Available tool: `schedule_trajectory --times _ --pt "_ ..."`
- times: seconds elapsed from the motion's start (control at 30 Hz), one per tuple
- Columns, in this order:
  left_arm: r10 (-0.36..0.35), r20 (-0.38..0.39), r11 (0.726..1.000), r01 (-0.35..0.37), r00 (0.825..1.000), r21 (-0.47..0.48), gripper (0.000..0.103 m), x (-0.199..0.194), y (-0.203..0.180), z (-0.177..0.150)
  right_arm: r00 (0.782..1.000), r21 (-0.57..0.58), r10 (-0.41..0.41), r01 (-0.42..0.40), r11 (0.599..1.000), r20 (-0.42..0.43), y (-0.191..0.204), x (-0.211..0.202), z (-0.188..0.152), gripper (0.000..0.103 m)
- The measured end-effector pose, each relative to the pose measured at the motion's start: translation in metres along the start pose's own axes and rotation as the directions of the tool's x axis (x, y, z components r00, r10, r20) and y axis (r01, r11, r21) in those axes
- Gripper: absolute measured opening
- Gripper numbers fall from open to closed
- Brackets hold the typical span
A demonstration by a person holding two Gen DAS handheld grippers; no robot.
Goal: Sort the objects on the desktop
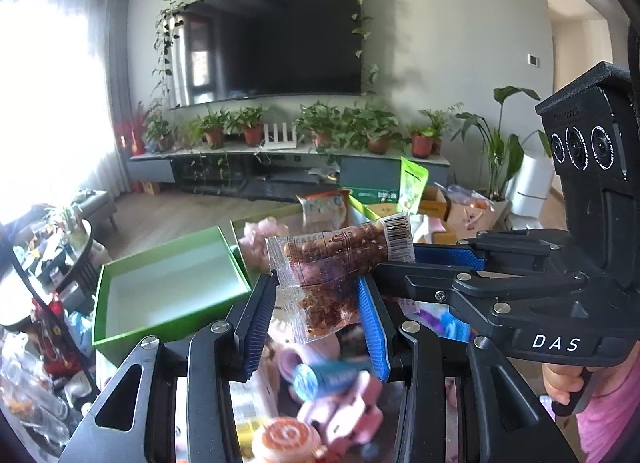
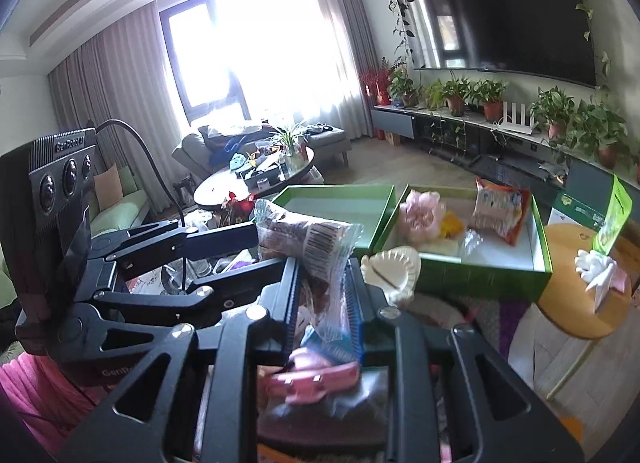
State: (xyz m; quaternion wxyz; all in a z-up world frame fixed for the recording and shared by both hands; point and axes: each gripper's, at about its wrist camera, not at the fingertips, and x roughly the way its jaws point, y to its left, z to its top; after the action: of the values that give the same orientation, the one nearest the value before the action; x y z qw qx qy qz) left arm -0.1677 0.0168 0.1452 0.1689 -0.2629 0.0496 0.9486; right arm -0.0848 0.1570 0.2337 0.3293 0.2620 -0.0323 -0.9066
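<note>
A clear snack packet of brown nuts with a barcode [image 1: 340, 259] hangs between both grippers above the table. My left gripper [image 1: 318, 299] is shut on its lower end. My right gripper [image 2: 324, 283] is shut on the same packet [image 2: 316, 247]; in the left wrist view its blue finger [image 1: 448, 257] reaches in from the right. An empty green box [image 1: 168, 287] stands left of the packet, also in the right wrist view [image 2: 340, 203]. A second green box [image 2: 480, 267] holds a pink plush, an orange snack bag [image 2: 500, 215] and small items.
Below the grippers lie a pink clip [image 1: 344, 415], a blue tube [image 1: 328, 377] and an orange round item [image 1: 286, 439]. A cream dumpling press [image 2: 394, 271] leans by the box. A round wooden stool [image 2: 580, 295] with a white glove stands right. A cluttered coffee table [image 2: 256, 175] is behind.
</note>
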Motion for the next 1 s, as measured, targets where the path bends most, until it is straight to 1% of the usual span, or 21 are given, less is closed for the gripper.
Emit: schedule_trajectory --times 0.23,0.5,0.7,1.0 --pt "0.022 -0.001 1.0 -0.022 1.0 -0.001 0.042 0.021 0.011 0.024 1.0 0.002 0.029 -0.029 1.0 0.01 -0.021 0.02 0.028 0.023" --pt "0.019 -0.005 0.999 -0.019 1.0 -0.028 0.042 0.055 0.024 0.05 0.999 0.03 0.046 -0.046 0.998 0.009 -0.053 0.046 0.055 0.023" --pt "0.036 -0.001 0.999 -0.036 0.999 -0.009 0.042 0.082 0.029 0.064 0.999 0.042 0.047 -0.047 0.998 0.0 -0.074 0.067 0.068 0.023" --pt "0.028 -0.023 0.999 -0.029 0.999 -0.028 0.042 0.129 0.05 0.08 0.998 0.089 0.057 -0.056 0.994 -0.009 -0.109 0.104 0.085 0.023"
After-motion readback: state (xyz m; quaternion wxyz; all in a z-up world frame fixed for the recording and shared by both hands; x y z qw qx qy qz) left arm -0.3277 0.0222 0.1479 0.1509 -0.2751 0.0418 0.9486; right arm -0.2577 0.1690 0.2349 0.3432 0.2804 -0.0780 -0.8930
